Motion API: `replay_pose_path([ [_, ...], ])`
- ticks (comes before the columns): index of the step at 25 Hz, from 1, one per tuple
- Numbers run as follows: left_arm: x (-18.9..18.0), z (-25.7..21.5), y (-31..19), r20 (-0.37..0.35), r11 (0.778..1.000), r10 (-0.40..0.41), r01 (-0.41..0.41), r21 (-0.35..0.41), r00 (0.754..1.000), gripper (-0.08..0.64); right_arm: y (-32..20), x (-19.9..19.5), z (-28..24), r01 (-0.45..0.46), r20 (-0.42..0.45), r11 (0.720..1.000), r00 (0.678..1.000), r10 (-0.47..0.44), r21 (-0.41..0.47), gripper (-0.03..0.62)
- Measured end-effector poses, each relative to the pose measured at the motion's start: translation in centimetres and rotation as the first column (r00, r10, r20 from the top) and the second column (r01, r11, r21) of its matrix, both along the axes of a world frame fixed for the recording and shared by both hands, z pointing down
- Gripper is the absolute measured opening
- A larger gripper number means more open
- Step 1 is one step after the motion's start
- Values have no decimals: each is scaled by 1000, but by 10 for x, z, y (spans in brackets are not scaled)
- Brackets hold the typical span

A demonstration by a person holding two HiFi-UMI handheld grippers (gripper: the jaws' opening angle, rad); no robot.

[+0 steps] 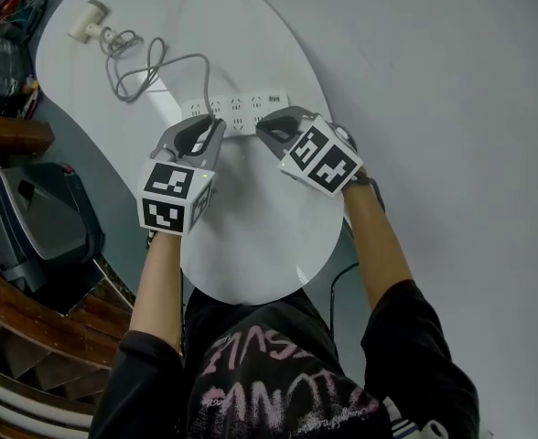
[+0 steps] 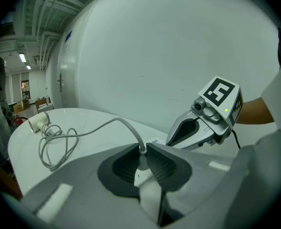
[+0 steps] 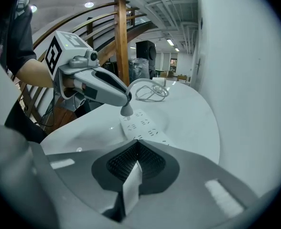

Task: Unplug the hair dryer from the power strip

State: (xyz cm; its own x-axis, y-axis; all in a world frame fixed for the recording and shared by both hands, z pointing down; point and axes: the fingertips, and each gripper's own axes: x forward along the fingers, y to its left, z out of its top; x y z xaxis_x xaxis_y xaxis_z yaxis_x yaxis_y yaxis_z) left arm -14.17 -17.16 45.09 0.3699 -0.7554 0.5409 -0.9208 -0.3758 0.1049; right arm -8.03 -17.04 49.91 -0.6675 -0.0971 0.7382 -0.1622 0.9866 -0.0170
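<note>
left tool (image 2: 143, 149) pinched the plug (image 2: 141, 166) between its pads | right tool (image 3: 137, 144) was pressed together on nothing; power strip (image 3: 143, 126) lay just ahead, below it | judged: plug needed a straight pull off its socket, no rocking, strip kept down

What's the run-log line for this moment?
left gripper: shut on plug | right gripper: shut, empty, near power strip | plug seated or out: unclear | hair dryer: far table end
</note>
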Motion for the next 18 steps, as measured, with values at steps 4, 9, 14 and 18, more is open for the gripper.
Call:
replay_pose_path([
  [4, 0, -8, 9, -36, 999, -27, 28, 29, 999, 55, 2, 2, -18, -96, 97, 995, 991, 91, 42, 27],
  [9, -2, -23, 20, -43, 996, -55, 58, 73, 998, 56, 10, 6, -46, -168, 204, 980, 968, 144, 108, 26],
  [14, -3, -38, 35, -56, 989, -83, 90, 119, 995, 57, 27, 6, -71, -194, 279, 969, 949, 146, 153, 26],
  [18, -5, -49, 46, -48, 983, -101, 107, 151, 994, 57, 34, 12, -86, -231, 310, 954, 936, 165, 193, 26],
])
